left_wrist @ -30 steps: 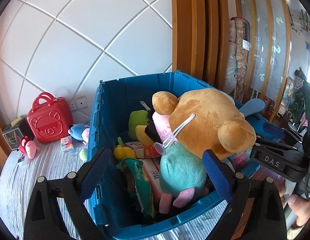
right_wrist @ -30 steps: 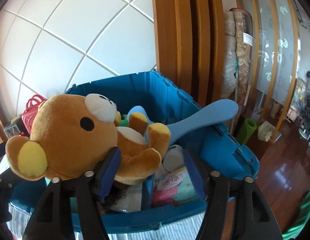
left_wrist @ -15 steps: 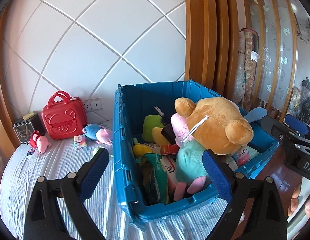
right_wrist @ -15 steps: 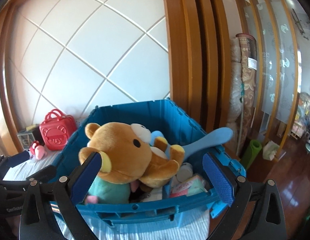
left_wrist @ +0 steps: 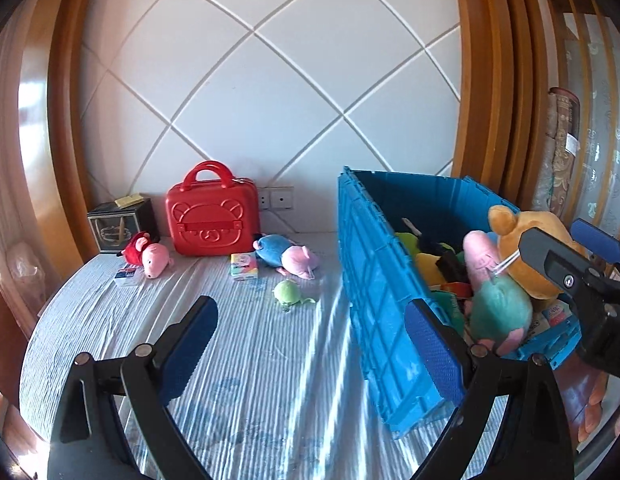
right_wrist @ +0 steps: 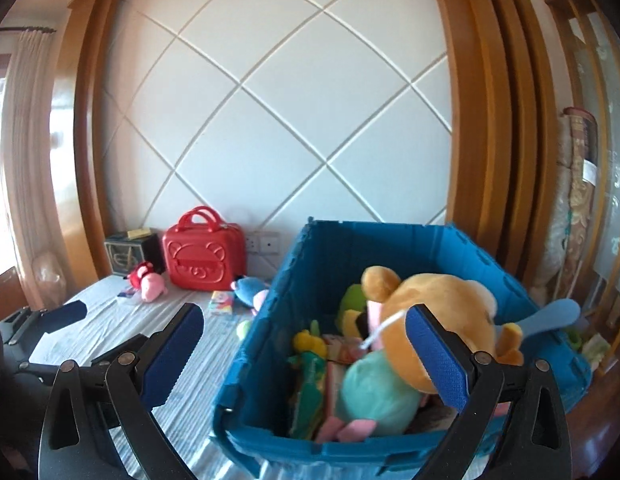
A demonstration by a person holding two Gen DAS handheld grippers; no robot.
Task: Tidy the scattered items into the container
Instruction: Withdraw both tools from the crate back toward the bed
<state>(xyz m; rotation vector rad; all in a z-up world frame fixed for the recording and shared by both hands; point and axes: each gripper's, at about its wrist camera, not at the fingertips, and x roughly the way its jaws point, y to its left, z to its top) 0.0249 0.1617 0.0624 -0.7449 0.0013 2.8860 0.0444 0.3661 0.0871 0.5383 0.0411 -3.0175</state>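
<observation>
Two grippers are in my views, and both stand spread wide with nothing between their pads. My left gripper [left_wrist: 310, 344] hangs over the striped bedsheet [left_wrist: 250, 360], with the blue crate [left_wrist: 373, 280] just to its right; its right pad overlaps the crate's near corner in the picture, though I cannot tell whether it touches. My right gripper [right_wrist: 306, 356] faces the crate [right_wrist: 246, 360] more squarely, and its right pad sits in front of the brown teddy bear [right_wrist: 449, 304] that lies on top of the heap inside, above a teal-bodied pink plush [right_wrist: 373, 388]. Out on the sheet, well ahead of my left gripper, lie a small green plush [left_wrist: 288, 293], a blue and pink plush [left_wrist: 286, 255], a colourful little box [left_wrist: 244, 266] and a pink pig plush in red [left_wrist: 148, 254]. A red bear-faced case [left_wrist: 212, 220] stands by the wall behind them.
</observation>
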